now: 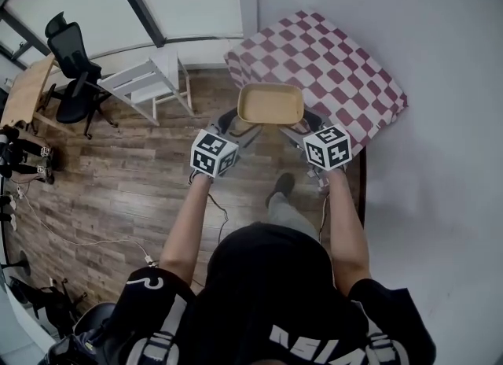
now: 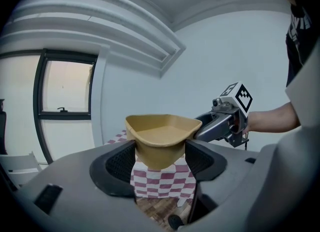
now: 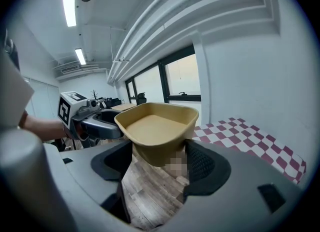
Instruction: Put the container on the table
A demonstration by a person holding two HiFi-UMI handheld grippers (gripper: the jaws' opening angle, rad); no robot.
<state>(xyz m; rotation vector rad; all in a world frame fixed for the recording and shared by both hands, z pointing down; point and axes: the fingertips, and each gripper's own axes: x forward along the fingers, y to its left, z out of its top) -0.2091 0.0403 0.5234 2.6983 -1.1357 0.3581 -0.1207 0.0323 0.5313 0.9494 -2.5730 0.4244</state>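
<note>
Both left gripper (image 1: 234, 126) and right gripper (image 1: 308, 126) clamp opposite walls of the container (image 1: 270, 104), aloft at the near edge of the tabletop (image 1: 338, 64). Probably light, thin, flexible: hold just below the rim, gently.

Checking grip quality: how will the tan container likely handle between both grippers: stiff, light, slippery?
Probably light and stiff: the container looks thin-walled, empty and unbuckled with the left gripper and right gripper shut on opposite sides. Its tapered walls might slip through the fingers. Wide and shallow, it should sit steady on the table.
</note>
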